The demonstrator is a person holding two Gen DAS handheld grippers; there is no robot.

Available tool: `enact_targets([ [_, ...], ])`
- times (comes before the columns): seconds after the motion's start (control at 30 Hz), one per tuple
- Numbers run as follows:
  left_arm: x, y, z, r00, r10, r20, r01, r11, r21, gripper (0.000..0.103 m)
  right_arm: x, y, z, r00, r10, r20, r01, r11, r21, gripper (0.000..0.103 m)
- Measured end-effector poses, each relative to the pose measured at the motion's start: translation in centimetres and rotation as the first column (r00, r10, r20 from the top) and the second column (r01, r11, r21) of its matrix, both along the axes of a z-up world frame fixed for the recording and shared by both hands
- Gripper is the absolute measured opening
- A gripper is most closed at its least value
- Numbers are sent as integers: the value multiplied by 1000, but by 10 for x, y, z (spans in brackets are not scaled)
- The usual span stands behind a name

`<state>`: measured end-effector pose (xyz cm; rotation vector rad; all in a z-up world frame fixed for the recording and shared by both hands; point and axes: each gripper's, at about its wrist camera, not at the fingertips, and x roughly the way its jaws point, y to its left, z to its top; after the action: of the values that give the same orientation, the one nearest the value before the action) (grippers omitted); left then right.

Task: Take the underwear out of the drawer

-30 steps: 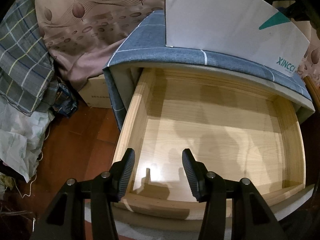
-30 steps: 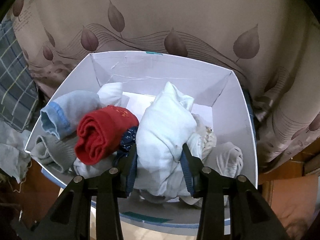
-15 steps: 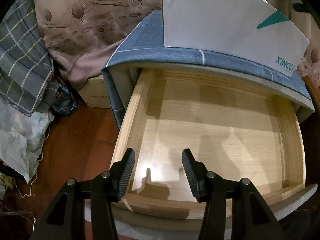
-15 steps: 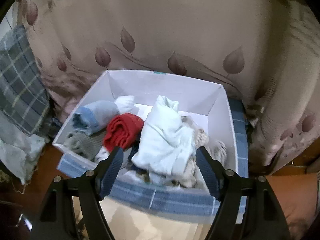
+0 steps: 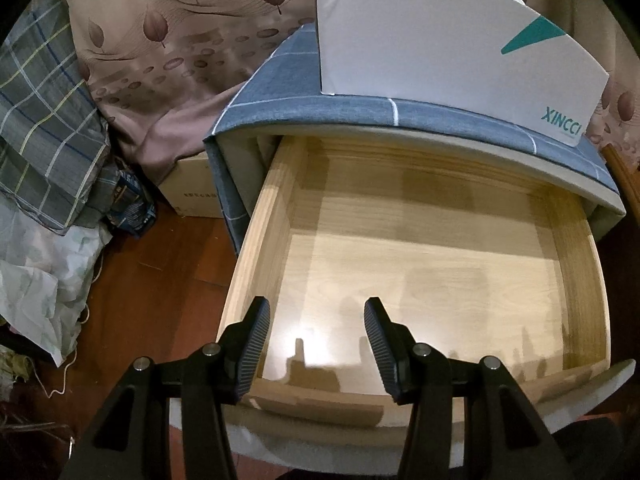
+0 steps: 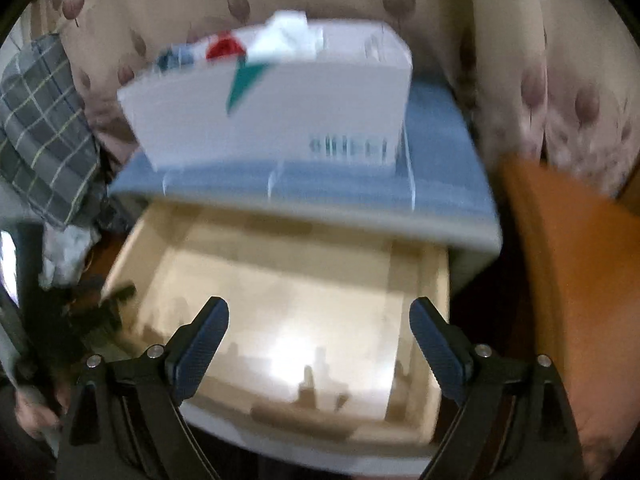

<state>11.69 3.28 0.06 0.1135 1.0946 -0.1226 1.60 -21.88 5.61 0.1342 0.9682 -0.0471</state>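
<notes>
Wooden drawer (image 5: 420,280), one; two tongs, left (image 5: 316,344) apart, right (image 6: 318,344) opening, nothing between.

White box sat atop blue-checked nightstand (image 5: 420,116)

The box (image 5: 432,36) held bundled clothes (image 6: 288,36); the wooden drawer (image 5: 256,240) stood pulled open below.

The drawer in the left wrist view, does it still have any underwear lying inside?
No, the drawer shows only its bare wooden bottom; the folded clothes sit in the white box on top of the cabinet.
</notes>
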Motion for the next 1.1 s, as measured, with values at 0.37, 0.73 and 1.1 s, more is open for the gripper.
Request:
enact_targets([
  [0.37,-10,-1,2,1000,-9,1,9,1000,6,50,-15,5,-39,997,-62,-51,63,998,15,90],
  [0.73,-17,-6,2,1000,-21,19,20,999,37,50,-16,6,-44,996,-60,-60,61,998,27,90],
  [1.1,-19,-6,2,999,-27,23,26,999,47,50,-15,-1,-50,994,-80,-80,86,994,68,91],
])
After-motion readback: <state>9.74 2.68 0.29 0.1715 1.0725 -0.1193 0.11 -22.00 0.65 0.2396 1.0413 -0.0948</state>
